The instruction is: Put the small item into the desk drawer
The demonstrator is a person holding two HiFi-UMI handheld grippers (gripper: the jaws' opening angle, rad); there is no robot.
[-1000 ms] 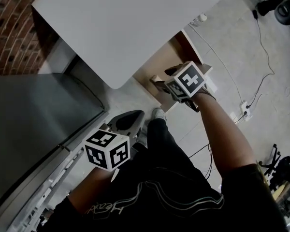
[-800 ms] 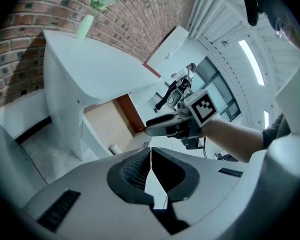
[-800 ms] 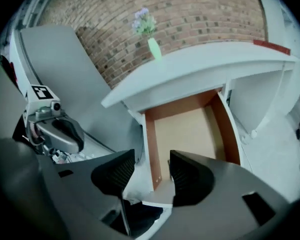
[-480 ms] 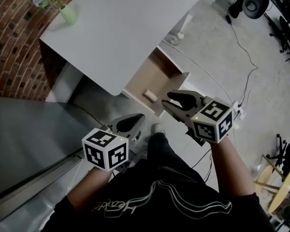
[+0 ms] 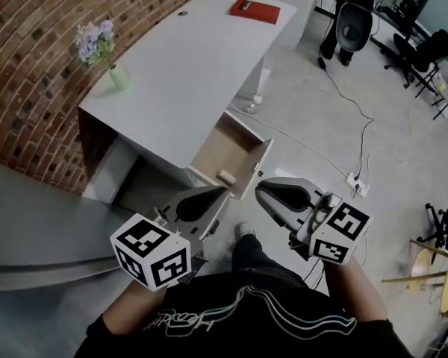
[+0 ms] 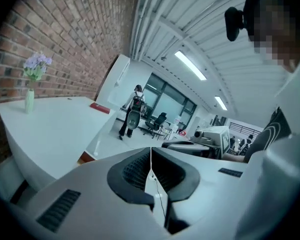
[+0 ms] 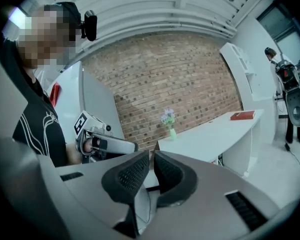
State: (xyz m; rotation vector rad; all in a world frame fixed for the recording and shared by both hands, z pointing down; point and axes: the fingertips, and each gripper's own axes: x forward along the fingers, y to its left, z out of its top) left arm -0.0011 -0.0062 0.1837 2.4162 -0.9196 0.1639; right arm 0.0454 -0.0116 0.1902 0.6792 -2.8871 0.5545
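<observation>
Shows the fingers of the left gripper [image 6: 150, 153] clenched pad to pad on nothing, and those of the right gripper [image 7: 151, 156] likewise drawn shut and empty. Finds both held side by side close to the body, just short of the drawer [image 5: 225, 148], tips aimed toward it. Puts the small item [image 5: 225, 176], a pale block, already inside the drawer, lying on its floor near the front panel, touched by neither gripper. Leaves the drawer pulled well out from under the white desk [image 5: 187, 73]. Takes in, beyond the drawer on the desk's top, a vase of purple flowers [image 5: 116, 75] by the brick wall and a red book [image 5: 254, 9] at the far end. Takes in too, on the floor out past the drawer, a power strip [image 5: 356, 185] and an office chair [image 5: 355, 22]. Appears to catch the placing step done and only the closing left. Calls next, most likely, for a clenched gripper set against the drawer's front panel and a straight, level push until flush with the desk.
</observation>
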